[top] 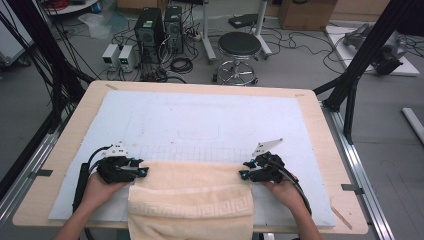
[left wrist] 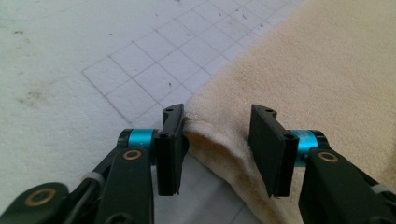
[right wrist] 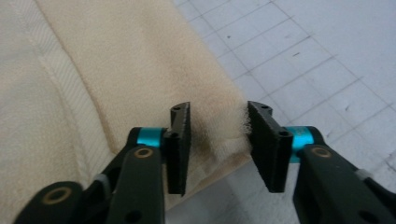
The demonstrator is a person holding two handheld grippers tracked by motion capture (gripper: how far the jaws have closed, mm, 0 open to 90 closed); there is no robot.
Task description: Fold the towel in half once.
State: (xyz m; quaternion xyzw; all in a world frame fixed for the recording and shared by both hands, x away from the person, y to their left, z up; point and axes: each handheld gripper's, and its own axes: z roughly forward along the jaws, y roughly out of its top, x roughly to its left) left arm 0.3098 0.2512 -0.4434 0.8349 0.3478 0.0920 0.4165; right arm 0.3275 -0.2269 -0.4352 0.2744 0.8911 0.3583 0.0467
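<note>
High view: cream towel (top: pixel 192 192) lies folded at the near edge of the white mat (top: pixel 200 120), front part hanging over the table (top: pixel 320 130) edge toward the person. Left gripper (top: pixel 141 171) sits at the towel's far left corner, right gripper (top: pixel 243 174) at its far right corner, both low on the mat.

Left gripper view: jaws straddle the corner fold. 1 pad (left wrist: pixel 170 140) touches the fold's edge, the other (left wrist: pixel 266 149) stands off the cloth with a gap. Not clamped, so call it released with towel between the jaws.

Right gripper view: same picture. The corner fold sits in the gap, fuzz brushes the right pad (right wrist: pixel 266 144), and no pinch shows on the cloth. Released too.

Handling, my read: terry cloth, soft, light, limp, no stiffness. It will sag and drape once lifted, and the layers can slide apart. Not fragile and not slippery, since the pile gives the pads good bite.

Where to grab: the 2 far corners, deep enough to catch every layer of the fold. A shallow pinch on the top layer alone likely peels the fold open. Keep both corners level so the towel stays square.
</note>
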